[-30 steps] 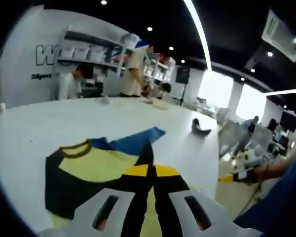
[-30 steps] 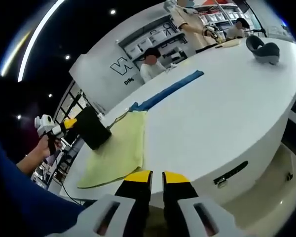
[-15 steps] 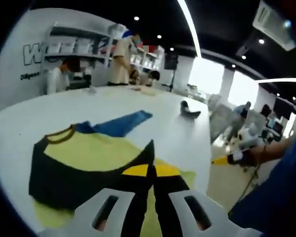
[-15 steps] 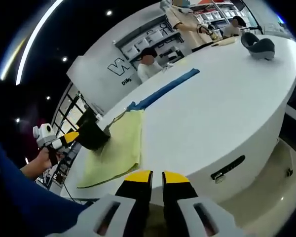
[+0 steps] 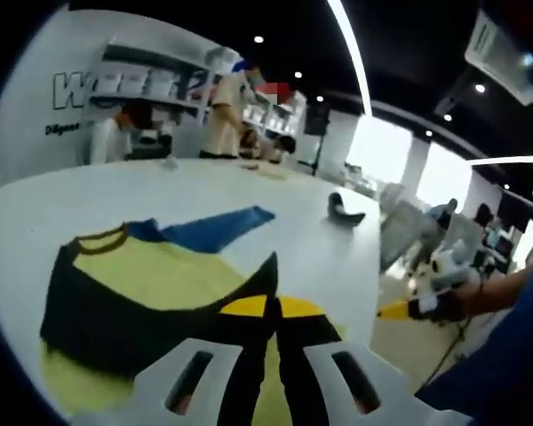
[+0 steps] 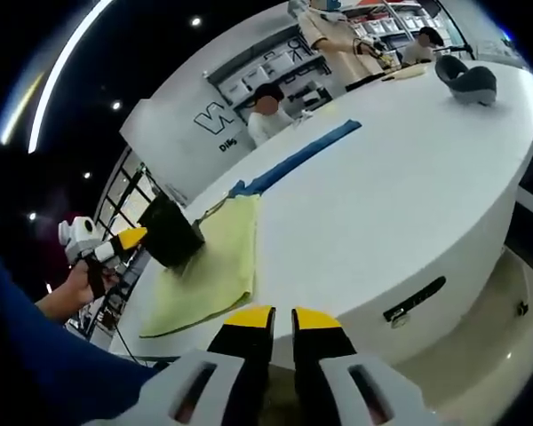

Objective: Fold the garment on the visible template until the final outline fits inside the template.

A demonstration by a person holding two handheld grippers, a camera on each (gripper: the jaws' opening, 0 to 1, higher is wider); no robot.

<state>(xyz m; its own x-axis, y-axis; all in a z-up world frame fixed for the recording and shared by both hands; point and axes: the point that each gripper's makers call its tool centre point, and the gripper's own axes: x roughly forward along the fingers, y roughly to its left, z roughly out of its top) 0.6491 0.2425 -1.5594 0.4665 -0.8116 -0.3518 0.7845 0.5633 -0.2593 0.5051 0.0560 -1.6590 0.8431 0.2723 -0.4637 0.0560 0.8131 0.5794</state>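
Note:
A yellow garment (image 5: 160,275) with black sleeves and a dark collar lies on the white table (image 5: 98,200). A blue template (image 5: 215,228) pokes out from under its far end. My left gripper (image 5: 267,307) is shut on a black fold of the garment, which rises to a point between the jaws. In the right gripper view that same black fold (image 6: 171,234) hangs lifted from the left gripper (image 6: 124,241) above the yellow garment (image 6: 220,253), with the blue template (image 6: 295,160) running away behind. My right gripper (image 6: 273,316) is shut on nothing, off the table's near edge.
A dark curved object (image 5: 343,209) lies further along the table, also seen as the dark curved object (image 6: 467,82). People stand and sit by shelves (image 5: 151,80) at the far side. A hand holds the right gripper (image 5: 409,307) beyond the table edge (image 6: 400,293).
The left gripper keeps its hold on the black fold, which has shifted only slightly. Both views drift a little with the hands. The right gripper has hardly moved.

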